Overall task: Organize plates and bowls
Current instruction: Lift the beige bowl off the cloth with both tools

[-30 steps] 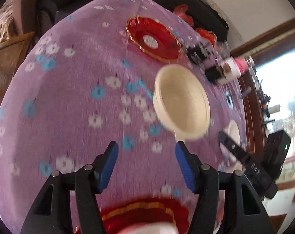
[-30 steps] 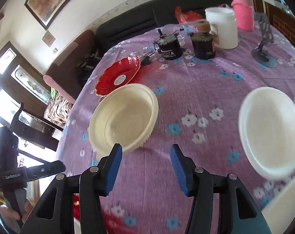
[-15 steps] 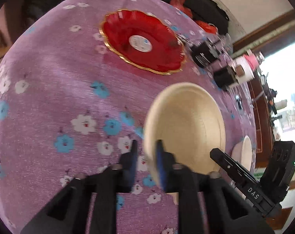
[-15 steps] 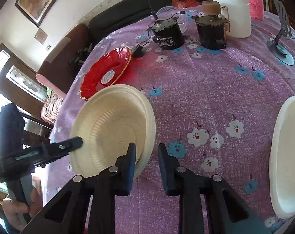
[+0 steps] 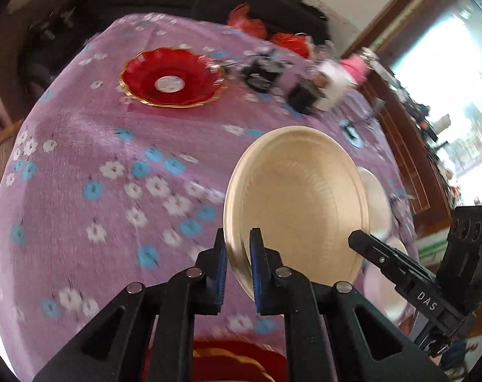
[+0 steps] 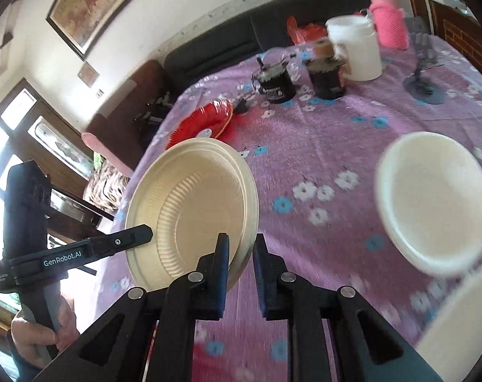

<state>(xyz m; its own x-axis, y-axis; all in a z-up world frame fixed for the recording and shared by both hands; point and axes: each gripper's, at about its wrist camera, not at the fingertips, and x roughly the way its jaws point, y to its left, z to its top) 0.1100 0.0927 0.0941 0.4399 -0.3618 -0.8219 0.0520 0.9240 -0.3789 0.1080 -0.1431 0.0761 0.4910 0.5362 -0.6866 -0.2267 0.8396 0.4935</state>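
Note:
A cream paper plate (image 5: pixel 298 203) (image 6: pixel 193 203) hangs tilted above the purple flowered tablecloth (image 5: pixel 97 146), gripped from two opposite sides. My left gripper (image 5: pixel 238 238) is shut on its near rim. My right gripper (image 6: pixel 241 242) has the opposite rim between its blue pads; its jaws are still closing and the pads press on the rim. Each gripper shows in the other's view, the right one (image 5: pixel 384 258) and the left one (image 6: pixel 91 248). A red gold-edged plate (image 5: pixel 170 79) (image 6: pixel 202 121) lies farther back. A white plate (image 6: pixel 432 200) (image 5: pixel 374 200) lies to the right.
Two black jars (image 6: pixel 274 82) (image 6: pixel 325 76), a white tub (image 6: pixel 355 51), a pink bottle (image 6: pixel 389 22) and a grey stand (image 6: pixel 425 79) crowd the table's far end. Another red plate (image 5: pixel 234 359) and white plate (image 6: pixel 464 318) lie near. A dark sofa (image 6: pixel 225 44) runs behind.
Both grippers went from open to closed on the cream plate's opposite rims. The plate has come up off the cloth and tilted.

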